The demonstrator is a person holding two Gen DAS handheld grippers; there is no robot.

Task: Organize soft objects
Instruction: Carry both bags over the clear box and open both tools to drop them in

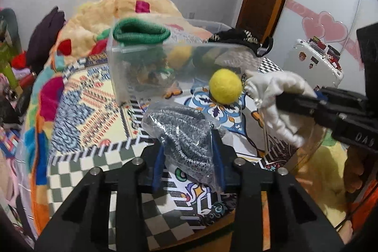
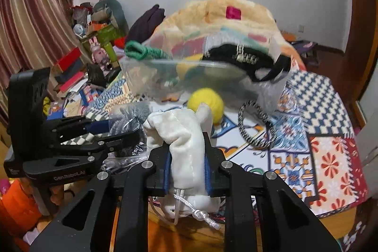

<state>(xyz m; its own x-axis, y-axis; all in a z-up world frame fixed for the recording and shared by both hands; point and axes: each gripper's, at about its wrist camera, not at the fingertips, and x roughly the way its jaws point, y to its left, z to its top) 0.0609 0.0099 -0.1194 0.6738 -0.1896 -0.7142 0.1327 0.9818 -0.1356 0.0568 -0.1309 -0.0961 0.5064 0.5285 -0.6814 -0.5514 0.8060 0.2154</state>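
My left gripper (image 1: 189,148) is shut on a grey knitted item in a clear plastic bag (image 1: 182,131), held above the patterned cloth. My right gripper (image 2: 187,155) is shut on a white drawstring pouch (image 2: 182,134); it also shows in the left wrist view (image 1: 278,96) at the right. A yellow felt ball (image 1: 225,86) lies on the cloth in front of a clear plastic box (image 1: 141,63). A green knitted band (image 1: 139,33) and a black patterned band (image 1: 241,38) hang over the box rim. More soft items sit inside.
A black-and-white striped ring (image 2: 255,126) lies on the cloth right of the ball. A large plush toy (image 2: 212,23) sits behind the box. Clutter of boxes and toys (image 2: 94,51) fills the left side. A white appliance (image 1: 316,60) stands at the right.
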